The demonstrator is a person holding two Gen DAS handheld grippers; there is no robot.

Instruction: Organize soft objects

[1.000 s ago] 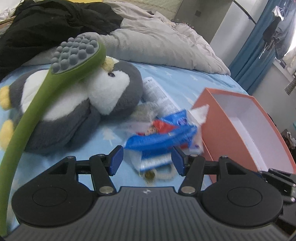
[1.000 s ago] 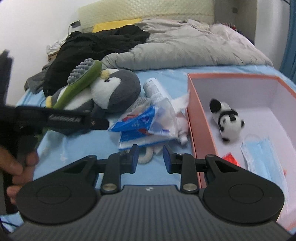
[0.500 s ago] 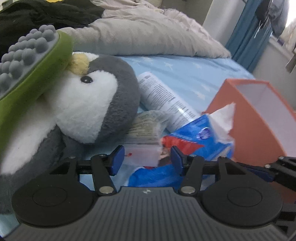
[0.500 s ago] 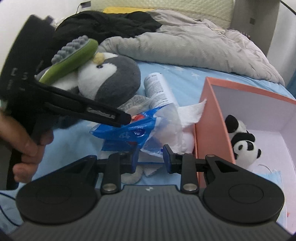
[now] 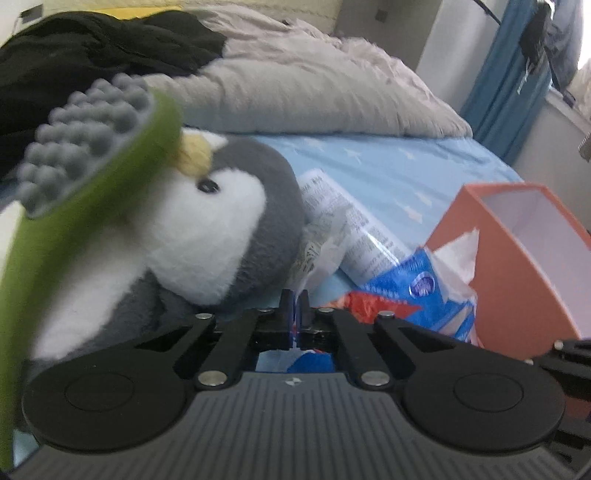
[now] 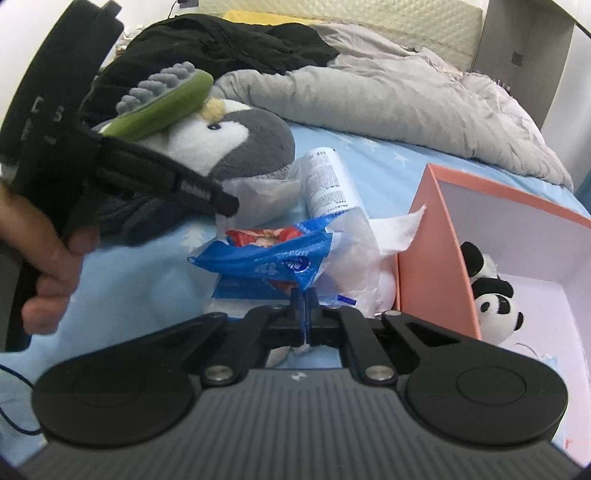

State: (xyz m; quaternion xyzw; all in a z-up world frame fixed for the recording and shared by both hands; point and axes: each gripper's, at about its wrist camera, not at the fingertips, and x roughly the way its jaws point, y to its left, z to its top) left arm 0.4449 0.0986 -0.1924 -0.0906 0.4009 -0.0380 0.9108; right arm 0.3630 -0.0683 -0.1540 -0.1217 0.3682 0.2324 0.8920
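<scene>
On the bed, both grippers, left [image 5: 294, 301] and right [image 6: 305, 300], have just closed their fingers tight on the crumpled blue tissue pack [image 6: 266, 258], its near edge hidden.

A lived-in bedroom at home, seen from low over the bed.

A light blue bedsheet with small white stars [image 6: 373, 162] covers the mattress, and a rumpled grey quilt [image 6: 388, 96] is bunched along its far side. A heap of black clothing [image 6: 236, 44] lies at the far left, in front of a pale quilted headboard [image 6: 369, 14]. Blue curtains [image 5: 506, 92] hang at the far right beside a bright window. A grey and white plush penguin [image 6: 236, 144] lies on the sheet at the left, and an open salmon-pink cardboard box [image 6: 432, 236] sits to the right holding a small black and white plush panda [image 6: 491, 299].
</scene>
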